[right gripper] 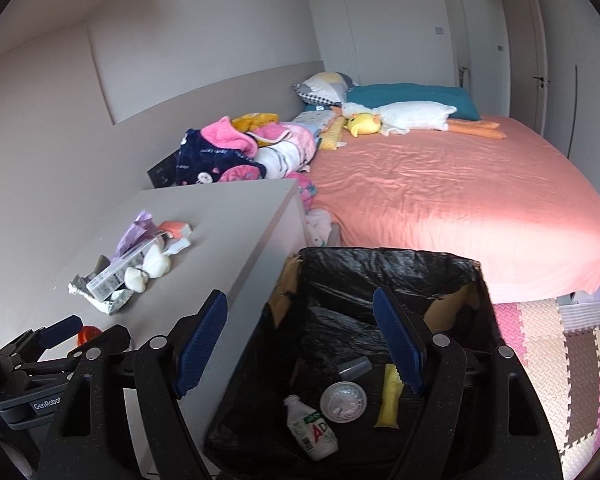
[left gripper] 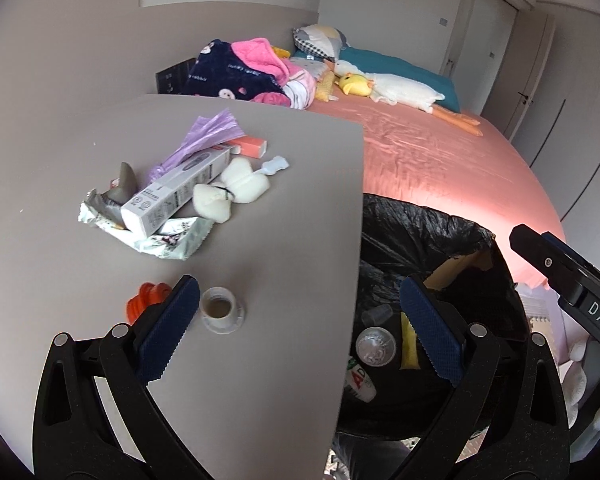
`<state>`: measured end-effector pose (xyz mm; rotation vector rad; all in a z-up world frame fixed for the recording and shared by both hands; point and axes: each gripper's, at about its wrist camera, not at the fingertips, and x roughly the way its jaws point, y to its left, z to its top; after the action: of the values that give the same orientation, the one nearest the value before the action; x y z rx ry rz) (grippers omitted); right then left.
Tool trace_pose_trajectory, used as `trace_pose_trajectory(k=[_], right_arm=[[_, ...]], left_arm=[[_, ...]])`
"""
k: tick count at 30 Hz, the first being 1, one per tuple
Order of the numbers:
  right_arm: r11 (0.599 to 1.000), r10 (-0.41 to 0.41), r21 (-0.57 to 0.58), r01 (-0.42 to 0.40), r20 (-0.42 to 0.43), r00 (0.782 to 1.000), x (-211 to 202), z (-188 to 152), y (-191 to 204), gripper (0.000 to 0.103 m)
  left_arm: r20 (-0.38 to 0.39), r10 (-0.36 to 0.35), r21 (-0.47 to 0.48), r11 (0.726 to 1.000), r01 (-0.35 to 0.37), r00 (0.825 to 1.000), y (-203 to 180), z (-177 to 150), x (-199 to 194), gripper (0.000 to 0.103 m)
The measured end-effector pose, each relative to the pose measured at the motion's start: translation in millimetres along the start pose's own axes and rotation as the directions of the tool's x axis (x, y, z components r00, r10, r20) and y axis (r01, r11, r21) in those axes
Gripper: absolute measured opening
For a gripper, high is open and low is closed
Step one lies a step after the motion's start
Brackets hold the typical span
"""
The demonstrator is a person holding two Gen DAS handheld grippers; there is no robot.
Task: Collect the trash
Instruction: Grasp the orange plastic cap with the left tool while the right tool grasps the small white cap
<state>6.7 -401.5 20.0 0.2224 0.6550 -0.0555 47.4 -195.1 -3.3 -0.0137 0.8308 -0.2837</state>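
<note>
A grey bedside table (left gripper: 284,168) holds a pile of trash: a white carton (left gripper: 176,192), crumpled wrappers (left gripper: 168,240), a purple plastic bag (left gripper: 204,136) and white sponge pieces (left gripper: 232,192). A small clear cup (left gripper: 221,309) and an orange cap (left gripper: 148,300) lie nearer. My left gripper (left gripper: 300,328) is open and empty above the table's right edge, the cup just inside its left finger. A black-lined bin (right gripper: 384,268) beside the table holds a bottle (right gripper: 314,428), a foil lid (right gripper: 343,402) and a yellow wrapper (right gripper: 390,400). My right gripper (right gripper: 300,340) is open and empty over the bin.
A bed with a pink sheet (right gripper: 460,200) lies behind the bin, with clothes (right gripper: 236,152), pillows and a plush duck (right gripper: 364,124) at its head. Foam floor mats (right gripper: 560,344) lie to the right. The left gripper's body (right gripper: 40,360) shows at the right wrist view's lower left.
</note>
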Motion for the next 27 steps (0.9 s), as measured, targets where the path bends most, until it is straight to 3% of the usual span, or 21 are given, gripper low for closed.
trace_pose_trajectory(k=[14, 18, 23, 27], right_arm=[[0.992, 0.074, -0.096, -0.078, -0.048, 0.996, 21.3, -17.6, 62.7, 0.075], [0.988, 0.086, -0.123, -0.094, -0.070, 0.994, 28.0, -21.6, 75.6, 0.068], [0.983, 0.102, -0.141, -0.115, -0.098, 0.990, 36.7, -25.3, 86.8, 0.066], [0.978, 0.116, -0.158, -0.134, -0.121, 0.986, 44.0, -28.7, 97.0, 0.066]], left_arm=[[-0.030, 0.130, -0.119, 0.984, -0.133, 0.991, 72.8, -16.5, -2.5, 0.096], [-0.078, 0.125, -0.166, 0.977, -0.137, 0.989, 88.0, -18.2, 7.8, 0.074], [-0.116, 0.132, -0.179, 0.972, -0.151, 0.984, 95.7, -21.5, 20.8, 0.072], [-0.125, 0.132, -0.176, 0.972, -0.153, 0.983, 99.6, -22.7, 26.1, 0.065]])
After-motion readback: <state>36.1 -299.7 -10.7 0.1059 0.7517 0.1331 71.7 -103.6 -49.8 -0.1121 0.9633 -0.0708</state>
